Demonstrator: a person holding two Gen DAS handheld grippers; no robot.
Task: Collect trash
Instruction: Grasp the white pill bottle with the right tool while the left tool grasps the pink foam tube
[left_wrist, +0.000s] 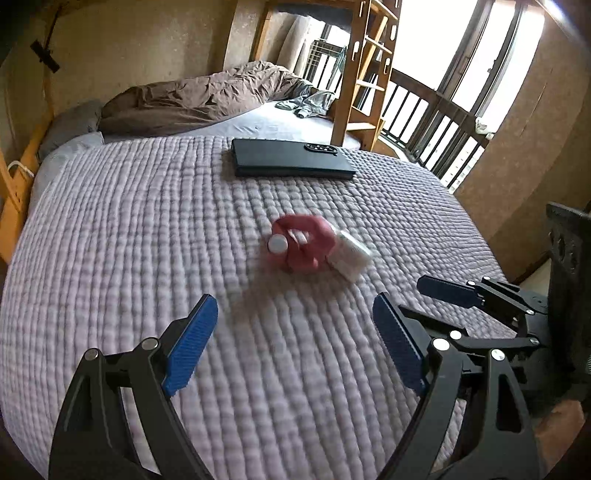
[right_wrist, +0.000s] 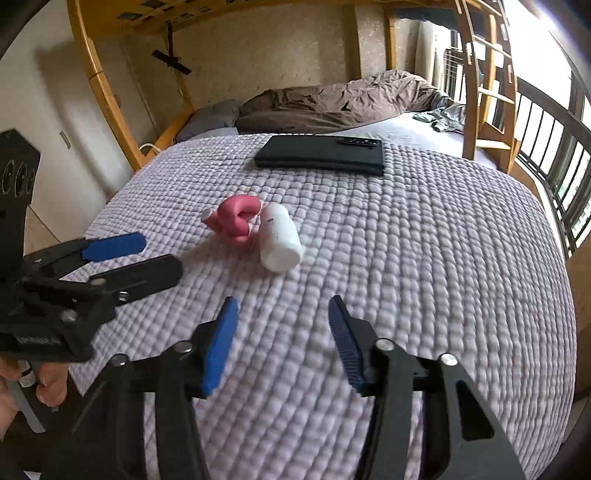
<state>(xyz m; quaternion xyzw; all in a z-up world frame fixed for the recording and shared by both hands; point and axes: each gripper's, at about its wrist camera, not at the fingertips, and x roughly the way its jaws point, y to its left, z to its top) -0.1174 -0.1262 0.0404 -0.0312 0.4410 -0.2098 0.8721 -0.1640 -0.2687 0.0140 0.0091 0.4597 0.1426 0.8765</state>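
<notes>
A crumpled pink item (left_wrist: 301, 243) (right_wrist: 236, 221) lies mid-bed on the quilted lilac bedspread (left_wrist: 147, 229) (right_wrist: 424, 258). A white plastic bottle (left_wrist: 349, 254) (right_wrist: 279, 240) lies on its side against it. In the left wrist view, a small white round cap (left_wrist: 277, 243) shows at the pink item's left side. My left gripper (left_wrist: 295, 343) (right_wrist: 129, 260) hovers open short of them with nothing between its blue pads. To its right, my right gripper (right_wrist: 282, 343) (left_wrist: 447, 291) stands with a narrower gap, which is also empty.
A flat black case (left_wrist: 291, 162) (right_wrist: 321, 155) with a small black remote-like piece (left_wrist: 320, 148) on it lies further back. Behind are a brown duvet (left_wrist: 199, 96), a wooden ladder (left_wrist: 365, 74) and a dark railing (left_wrist: 436, 122). A person's hand (right_wrist: 48, 384) holds the left gripper.
</notes>
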